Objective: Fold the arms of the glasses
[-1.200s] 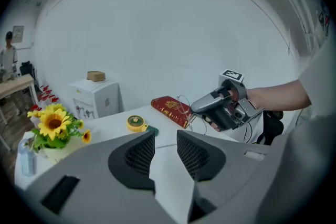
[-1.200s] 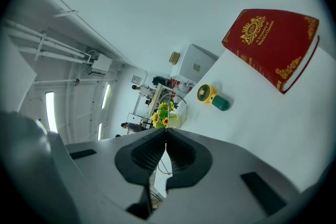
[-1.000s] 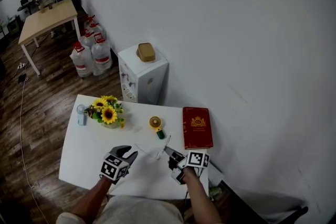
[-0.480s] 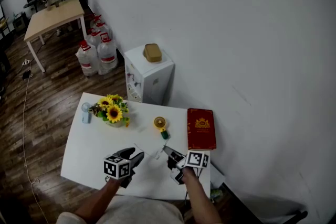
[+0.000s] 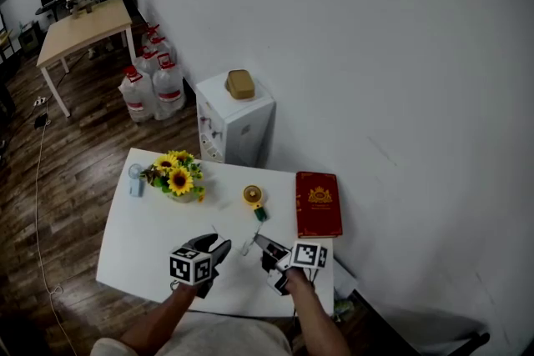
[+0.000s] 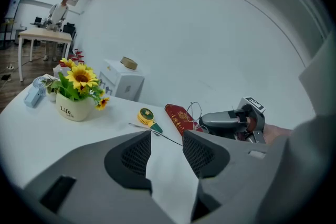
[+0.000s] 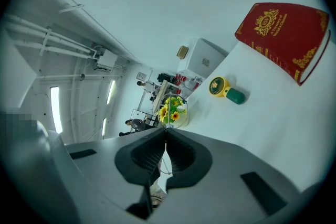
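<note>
The glasses [image 5: 248, 246] are thin wire-framed ones, held just above the white table [image 5: 142, 238] near its front edge. My right gripper [image 5: 259, 240] is shut on them; in the right gripper view a wire lens rim [image 7: 168, 107] stands out of the closed jaws [image 7: 166, 130]. One straight arm [image 6: 155, 134] of the glasses runs leftward across the tips of my left gripper [image 6: 167, 134]. That left gripper [image 5: 219, 246] is open, its jaws have just been opening, and nothing lies between its pads. The right gripper [image 6: 226, 122] faces it from the right.
On the table stand a pot of sunflowers [image 5: 177, 182], a small yellow fan [image 5: 250, 198], a red book [image 5: 317, 204] at the right edge and a small blue object [image 5: 135, 179]. Behind are a white cabinet [image 5: 234, 117], water jugs [image 5: 154, 83] and a wooden table [image 5: 79, 29] with a person.
The left gripper has rolled and its jaws stand wider apart than before. The right gripper, still shut on the glasses, has edged slightly left toward it.
</note>
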`<state>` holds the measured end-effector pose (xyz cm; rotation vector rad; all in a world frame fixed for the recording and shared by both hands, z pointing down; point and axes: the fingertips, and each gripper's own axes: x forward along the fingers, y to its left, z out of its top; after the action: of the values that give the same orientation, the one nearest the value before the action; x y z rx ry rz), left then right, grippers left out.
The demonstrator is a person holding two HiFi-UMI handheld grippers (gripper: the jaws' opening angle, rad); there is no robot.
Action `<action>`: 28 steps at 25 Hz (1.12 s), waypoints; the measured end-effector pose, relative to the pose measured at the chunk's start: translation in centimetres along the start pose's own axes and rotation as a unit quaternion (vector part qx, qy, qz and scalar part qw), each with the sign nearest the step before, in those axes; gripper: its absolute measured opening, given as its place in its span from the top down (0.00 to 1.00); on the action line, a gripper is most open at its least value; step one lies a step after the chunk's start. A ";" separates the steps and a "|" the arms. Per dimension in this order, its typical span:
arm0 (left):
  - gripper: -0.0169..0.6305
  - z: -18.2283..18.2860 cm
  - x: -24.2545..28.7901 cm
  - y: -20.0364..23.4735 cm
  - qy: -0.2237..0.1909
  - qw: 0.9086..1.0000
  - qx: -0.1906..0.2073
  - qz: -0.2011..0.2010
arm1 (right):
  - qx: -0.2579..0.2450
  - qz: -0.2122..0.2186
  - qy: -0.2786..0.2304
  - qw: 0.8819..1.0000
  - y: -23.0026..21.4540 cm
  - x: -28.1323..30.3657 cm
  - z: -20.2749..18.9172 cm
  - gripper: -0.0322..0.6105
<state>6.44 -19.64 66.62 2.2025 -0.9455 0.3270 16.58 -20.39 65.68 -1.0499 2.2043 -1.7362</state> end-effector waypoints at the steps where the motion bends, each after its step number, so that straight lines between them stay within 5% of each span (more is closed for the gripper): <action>1: 0.69 0.1 0.0 0.0 0.001 1.000 0.005 0.001 | 0.000 0.001 0.000 1.000 0.1 0.0 -0.1 0.93; 18: 0.77 0.7 2.1 -3.6 0.027 0.989 0.146 -0.023 | 0.003 0.008 0.010 1.000 0.7 -0.6 -1.3 0.93; 28: 0.83 0.8 2.5 -6.8 0.024 0.981 0.163 -0.100 | 0.005 0.023 0.027 0.999 0.9 -0.9 -1.8 0.93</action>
<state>13.01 -18.30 63.76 2.5520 -0.6736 0.4640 15.97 -18.36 65.17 -0.9536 2.2300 -1.7741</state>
